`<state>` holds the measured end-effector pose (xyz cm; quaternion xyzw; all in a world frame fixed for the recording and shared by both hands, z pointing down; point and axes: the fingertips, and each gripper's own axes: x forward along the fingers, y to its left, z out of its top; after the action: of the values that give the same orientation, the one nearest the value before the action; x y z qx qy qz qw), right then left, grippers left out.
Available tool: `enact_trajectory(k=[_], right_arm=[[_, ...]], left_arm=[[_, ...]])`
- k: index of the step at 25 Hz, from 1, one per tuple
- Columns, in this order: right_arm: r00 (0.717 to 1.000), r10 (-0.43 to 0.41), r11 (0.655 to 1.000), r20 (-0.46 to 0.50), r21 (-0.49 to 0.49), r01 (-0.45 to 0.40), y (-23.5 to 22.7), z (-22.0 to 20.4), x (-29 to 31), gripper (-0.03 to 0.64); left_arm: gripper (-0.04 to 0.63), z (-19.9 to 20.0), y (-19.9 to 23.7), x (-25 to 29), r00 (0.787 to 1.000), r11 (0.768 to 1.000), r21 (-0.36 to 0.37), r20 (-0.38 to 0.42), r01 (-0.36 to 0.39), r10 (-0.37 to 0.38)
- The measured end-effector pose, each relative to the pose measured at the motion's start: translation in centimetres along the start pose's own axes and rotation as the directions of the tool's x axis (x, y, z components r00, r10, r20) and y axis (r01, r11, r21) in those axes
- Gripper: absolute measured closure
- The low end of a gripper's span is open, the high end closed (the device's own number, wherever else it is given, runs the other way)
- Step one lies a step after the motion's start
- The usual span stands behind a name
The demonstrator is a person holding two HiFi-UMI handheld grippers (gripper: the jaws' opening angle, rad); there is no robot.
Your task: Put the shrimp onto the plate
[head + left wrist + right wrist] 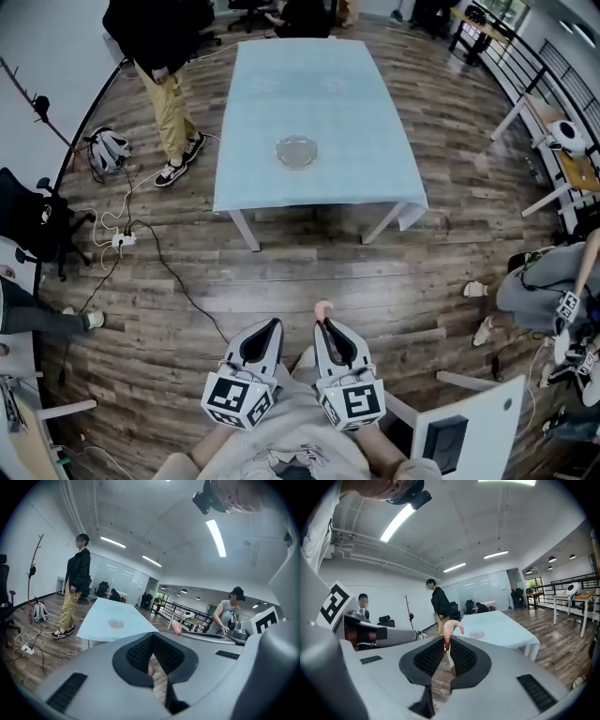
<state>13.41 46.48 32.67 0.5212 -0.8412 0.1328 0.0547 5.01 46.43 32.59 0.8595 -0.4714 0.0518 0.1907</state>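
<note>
Right gripper (448, 641) jaws pinch curled pink shrimp (451, 629): long axis upright along jaws, tip hooks right. Left gripper (153, 639) jaws pressed together.

Pretty standard open office. Dark wood-plank floor (309, 281) everywhere, with a long table (356, 159) under a pale blue cloth at 12 o'clock. A backpack (108, 150) is dumped on the floor at 10 o'clock, and a black office chair (37, 225) sits at 9, with a white power strip (124, 240) and cables trailing near it. There's a black railing (539, 56) at 2 o'clock. White walls, strip lights (215, 537) overhead, and a glass partition (117, 578) at the far end.
</note>
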Motion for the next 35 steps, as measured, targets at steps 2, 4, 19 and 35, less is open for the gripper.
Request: enact_trajectory(k=[2, 4, 19, 35], right_arm=[[1.000, 0.004, 1.000, -0.006, 0.013, -0.004, -0.7, -0.3, -0.3, 0.561], [1.000, 0.004, 1.000, -0.006, 0.014, -0.004, -1.1, -0.2, -0.5, 0.561], [0.998, -0.012, 1.000, -0.062, -0.023, 0.011, -3.8, 2.0, 11.9, 0.561], [0.991, -0.085, 0.995, -0.103, -0.057, 0.079, -4.2, 7.2, 30.2, 0.561]], left_arm=[[0.595, 0.1, -1.0, 0.3, 1.000, 1.000, 0.009, 0.009, 0.001, -0.001], [0.596, 0.4, -1.6, 0.6, 1.000, 1.000, 0.014, 0.013, 0.004, -0.004], [0.595, 4.1, 7.2, 8.8, 1.000, 1.000, -0.027, -0.006, 0.012, -0.012], [0.595, 11.9, 23.0, 18.0, 0.997, 0.996, -0.054, -0.014, 0.073, -0.074]])
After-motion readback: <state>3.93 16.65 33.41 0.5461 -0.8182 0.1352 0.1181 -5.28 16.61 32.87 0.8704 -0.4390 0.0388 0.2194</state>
